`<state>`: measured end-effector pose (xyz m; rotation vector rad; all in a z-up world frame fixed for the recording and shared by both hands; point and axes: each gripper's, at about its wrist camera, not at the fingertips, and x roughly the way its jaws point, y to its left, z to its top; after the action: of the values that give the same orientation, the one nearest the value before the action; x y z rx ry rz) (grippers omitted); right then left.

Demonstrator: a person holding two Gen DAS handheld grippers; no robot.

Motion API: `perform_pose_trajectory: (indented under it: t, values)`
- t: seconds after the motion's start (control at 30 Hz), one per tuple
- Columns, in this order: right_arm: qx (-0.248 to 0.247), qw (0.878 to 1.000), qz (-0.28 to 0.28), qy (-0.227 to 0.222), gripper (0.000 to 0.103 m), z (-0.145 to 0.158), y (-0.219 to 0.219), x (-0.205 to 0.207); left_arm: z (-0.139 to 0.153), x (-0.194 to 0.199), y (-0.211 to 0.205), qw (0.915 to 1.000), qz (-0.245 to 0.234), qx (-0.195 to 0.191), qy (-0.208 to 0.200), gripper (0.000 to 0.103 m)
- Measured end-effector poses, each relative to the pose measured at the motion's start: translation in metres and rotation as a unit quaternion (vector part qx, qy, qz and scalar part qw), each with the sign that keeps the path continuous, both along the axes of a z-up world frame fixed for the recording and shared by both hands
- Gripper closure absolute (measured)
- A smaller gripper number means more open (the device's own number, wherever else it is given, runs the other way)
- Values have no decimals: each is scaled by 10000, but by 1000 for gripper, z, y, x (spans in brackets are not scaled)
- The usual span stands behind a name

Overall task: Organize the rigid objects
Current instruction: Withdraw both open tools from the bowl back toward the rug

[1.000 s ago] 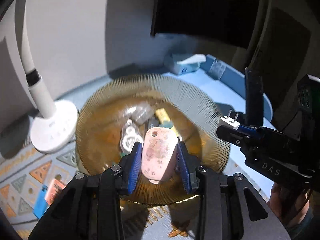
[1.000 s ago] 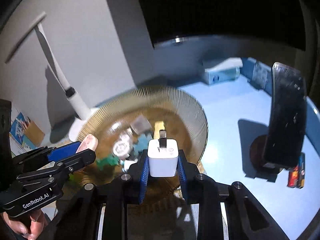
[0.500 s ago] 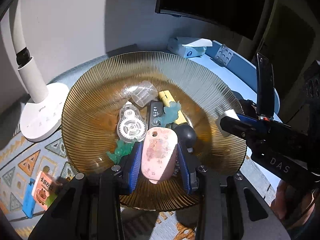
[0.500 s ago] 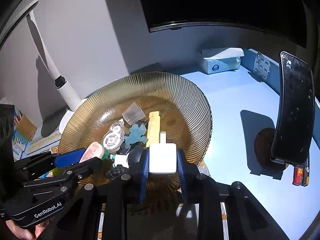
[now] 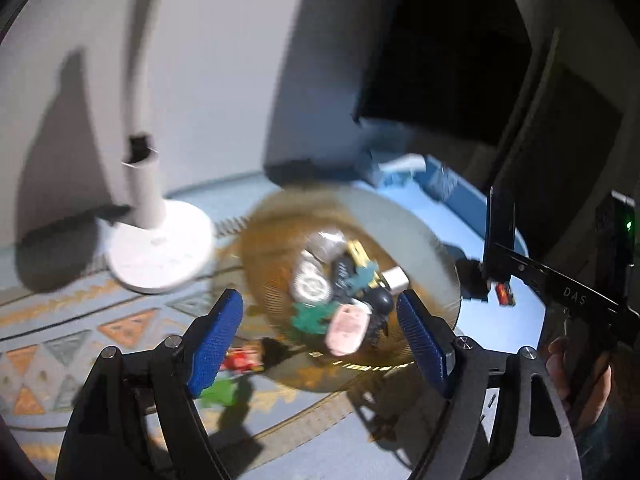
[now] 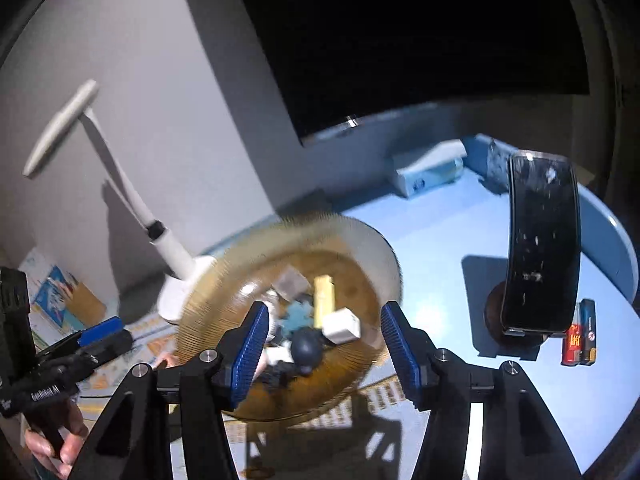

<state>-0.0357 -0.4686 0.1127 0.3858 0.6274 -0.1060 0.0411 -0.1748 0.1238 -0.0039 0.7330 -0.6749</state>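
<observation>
A ribbed amber glass plate (image 5: 432,256) (image 6: 360,240) holds several small objects. A pink oval tag (image 5: 346,330) lies at its near edge. A white charger plug (image 6: 341,325) (image 5: 396,278) lies in it beside a yellow block (image 6: 325,294), a teal figure (image 5: 362,276), a green figure (image 5: 310,318), a white gear reel (image 5: 310,280) and a dark round piece (image 6: 306,346). My left gripper (image 5: 320,340) is open and empty above the plate's near edge. My right gripper (image 6: 322,354) is open and empty above the plate.
A white desk lamp (image 5: 160,248) (image 6: 168,248) stands left of the plate. A black phone on a stand (image 6: 540,260) stands to the right, with small batteries (image 6: 578,340) beside it. A tissue box (image 6: 428,168) sits at the back. A patterned mat (image 5: 80,340) and red packet (image 5: 240,360) lie left.
Both grippers opened and pulled back. The pink tag and the white charger plug now lie in the plate.
</observation>
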Motion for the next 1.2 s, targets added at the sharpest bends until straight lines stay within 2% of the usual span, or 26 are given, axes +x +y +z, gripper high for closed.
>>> perform_pose_trajectory:
  t: [0.23, 0.5, 0.67, 0.7, 0.8, 0.9, 0.97, 1.03, 1.2]
  values:
    - [-76, 9986, 483, -195, 42, 21, 57, -5, 32, -23, 86, 9971, 591, -82, -463, 25]
    - [-204, 9935, 1111, -139, 42, 23, 133, -3, 29, -42, 149, 9939, 988, -76, -476, 25]
    - [-311, 9883, 1495, -55, 42, 15, 177, -1, 8, -50, 178, 9911, 1286, -120, -313, 25]
    - [-325, 9872, 1560, -47, 42, 13, 185, -1, 4, -51, 180, 9896, 1406, -35, -311, 25]
    - [-469, 9840, 1717, 45, 42, 0, 207, 4, -20, -52, 179, 9792, 1907, 603, -332, 25]
    - [-602, 9805, 1863, 175, 42, -22, 227, 11, -44, -55, 176, 9745, 2039, 848, -385, 25]
    - [-620, 9782, 1954, 318, 42, -42, 238, 18, -60, -53, 174, 9728, 2093, 952, -292, 25]
    - [-673, 9763, 2010, 427, 42, -59, 245, 22, -74, -50, 173, 9674, 2258, 1125, -201, 25]
    - [-842, 9734, 2044, 595, 42, -87, 257, 30, -99, -46, 174, 9659, 2355, 1071, -19, 25]
